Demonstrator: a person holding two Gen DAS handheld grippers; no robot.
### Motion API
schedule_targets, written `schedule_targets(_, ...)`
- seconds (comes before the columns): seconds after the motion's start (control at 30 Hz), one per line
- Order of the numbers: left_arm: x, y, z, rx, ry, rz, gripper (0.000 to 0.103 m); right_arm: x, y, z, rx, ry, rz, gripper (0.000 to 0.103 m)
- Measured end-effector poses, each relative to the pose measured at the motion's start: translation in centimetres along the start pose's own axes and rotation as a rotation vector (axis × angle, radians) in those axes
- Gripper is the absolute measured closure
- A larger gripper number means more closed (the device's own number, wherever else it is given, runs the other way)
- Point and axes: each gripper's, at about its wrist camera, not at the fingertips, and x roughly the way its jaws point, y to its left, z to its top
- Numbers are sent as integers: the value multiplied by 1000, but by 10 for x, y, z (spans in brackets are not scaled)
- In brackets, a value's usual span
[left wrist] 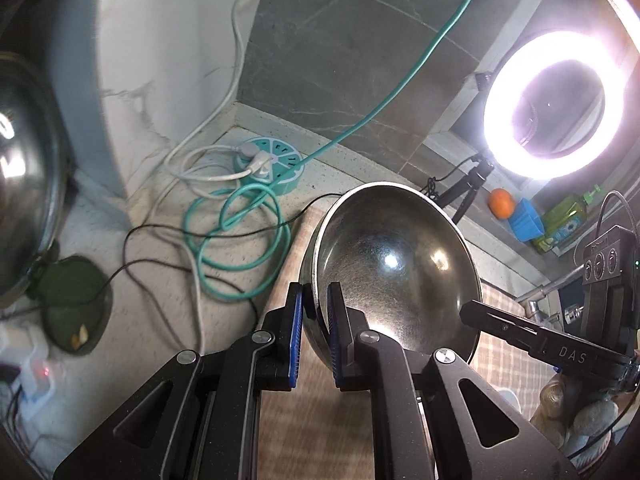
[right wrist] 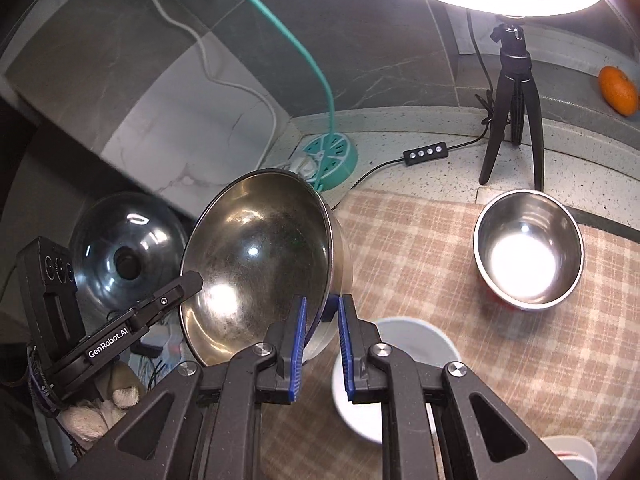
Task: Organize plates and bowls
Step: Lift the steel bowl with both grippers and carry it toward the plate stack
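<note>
Above the checked cloth (right wrist: 420, 240), both claws, left (left wrist: 316, 330) and right (right wrist: 322, 342), pinch opposite rims of the large steel bowl (right wrist: 256, 264); keep both grips level while carrying.

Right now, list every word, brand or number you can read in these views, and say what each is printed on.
"DAS": on the black arm of the right gripper, seen from the left wrist view.
"GenRobot.AI": on the black arm of the left gripper, seen from the right wrist view.
The green bottle label is too blurred to read.
</note>
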Motion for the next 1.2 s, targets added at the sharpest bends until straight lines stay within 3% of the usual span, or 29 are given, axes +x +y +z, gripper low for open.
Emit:
schedule_targets(0.47,-51,-7,-88,-46,9,23,93,-43,17,-88,-58,39,26,88)
schedule_targets(0.9,-42,-16,-146,-80,102,7,93,-51,-4,-151,-48,94,-13,88)
schedule_targets(1.2,-29,-23,-169,-65,162,6,93,-42,-23,-172,-19,138,-44,88)
